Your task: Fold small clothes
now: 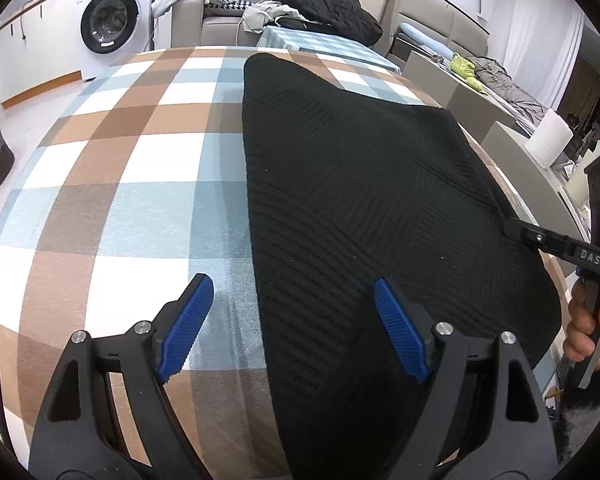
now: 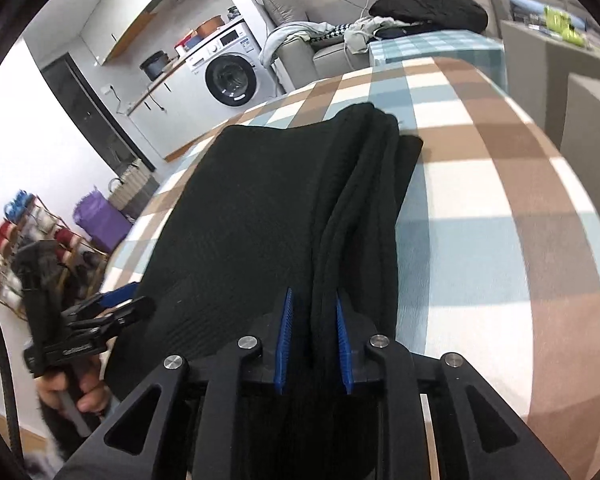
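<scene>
Nearest: the left gripper [image 1: 290, 328] hovers low over the table [image 1: 132, 184], its blue pads spread wide, one pad above the checked cloth, the other above the near left edge of the black knit garment [image 1: 364, 200]. The right gripper [image 2: 314, 340] is clamped on a thick bunched fold of that garment [image 2: 260, 216] at its right edge. The garment lies flat across the checked tablecloth, ribbed side up, layered folds running away along its right side. Farther back: a grey sofa [image 1: 228, 20] heaped with dark clothing [image 1: 332, 4], and a white washing machine [image 1: 112, 16] against the wall.
</scene>
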Demonstrator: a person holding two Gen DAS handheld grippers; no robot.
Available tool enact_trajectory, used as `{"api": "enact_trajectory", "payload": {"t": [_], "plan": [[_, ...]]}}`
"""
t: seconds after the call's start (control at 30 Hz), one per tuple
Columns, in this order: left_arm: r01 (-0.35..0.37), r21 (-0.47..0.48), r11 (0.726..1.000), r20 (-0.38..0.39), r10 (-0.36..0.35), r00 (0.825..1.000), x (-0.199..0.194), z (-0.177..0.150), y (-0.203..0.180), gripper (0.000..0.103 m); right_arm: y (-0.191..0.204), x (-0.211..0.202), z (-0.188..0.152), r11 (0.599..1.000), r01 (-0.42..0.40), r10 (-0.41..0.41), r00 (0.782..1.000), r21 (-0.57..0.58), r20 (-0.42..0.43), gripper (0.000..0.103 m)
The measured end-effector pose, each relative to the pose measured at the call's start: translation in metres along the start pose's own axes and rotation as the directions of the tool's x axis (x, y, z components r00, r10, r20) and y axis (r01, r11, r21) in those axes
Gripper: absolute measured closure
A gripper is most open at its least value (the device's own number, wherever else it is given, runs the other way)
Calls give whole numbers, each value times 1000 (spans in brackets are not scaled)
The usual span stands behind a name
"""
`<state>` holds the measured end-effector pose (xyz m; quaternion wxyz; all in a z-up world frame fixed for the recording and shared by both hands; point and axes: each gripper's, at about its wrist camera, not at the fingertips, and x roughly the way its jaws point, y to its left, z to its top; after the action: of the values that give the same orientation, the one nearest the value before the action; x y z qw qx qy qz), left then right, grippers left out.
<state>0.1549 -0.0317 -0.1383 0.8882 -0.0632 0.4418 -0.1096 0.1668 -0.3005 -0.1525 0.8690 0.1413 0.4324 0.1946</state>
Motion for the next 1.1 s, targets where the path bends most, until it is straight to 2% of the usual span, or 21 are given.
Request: {"api": "enact_trajectory", "payload": {"t": [0.03,0.1,0.23,0.33,0.43,0.47,0.53,0.6,0.7,0.8,0.93,1.0,1.03,1.1], "plan": [[3,2,1000,-1,-3,1000,1,0,0,22,-1,-1,-1,1000,-9,9,1000,1,7,83],[2,3,1000,-1,-2,1000,3,1,-1,22,3,-3,-2,1000,0,2,999,-28,41,98],[-3,10,1000,7,3,1000,-1,3,-3,22,21,-26,-1,995,41,-27,989,-90,145,99],[-1,22,1000,14,1,1000,-4,3,-6,22,19,-27,-1,990,117,-105,984,-81,142,99],[-5,28,1000,5,5,1000,-1,2,-7,22,6,-5,-6,990,138,-136,990,-37,45,98],[-12,29,1000,0,12,1000,0,2,-7,22,0,-3,-6,992,129,-128,991,-8,34,94],[-8,35,999,-2,8,1000,1,1,-7,22,-8,-14,-5,997,72,-74,995,41,60,85],[-3,32,999,-4,3,1000,2,1,-5,22,-10,-29,-5,996,75,-79,991,41,104,81],[-2,23,1000,-5,2,1000,4,1,-2,22,-12,-40,-6,998,-8,-2,990,67,143,76],[-2,25,1000,-9,2,1000,6,2,-2,22,-5,-28,0,999,-2,-3,992,37,123,76],[-1,27,1000,-10,2,1000,7,2,-2,22,8,-2,13,997,-78,80,994,-20,79,76],[-3,25,1000,-11,3,1000,7,2,-1,22,8,10,19,999,-14,17,997,-48,70,76],[-2,22,1000,-10,3,1000,7,2,0,22,-1,12,21,999,40,-38,996,-16,80,76],[-5,21,1000,-9,5,1000,6,2,1,22,-19,12,21,997,25,-29,998,70,63,79]]}}
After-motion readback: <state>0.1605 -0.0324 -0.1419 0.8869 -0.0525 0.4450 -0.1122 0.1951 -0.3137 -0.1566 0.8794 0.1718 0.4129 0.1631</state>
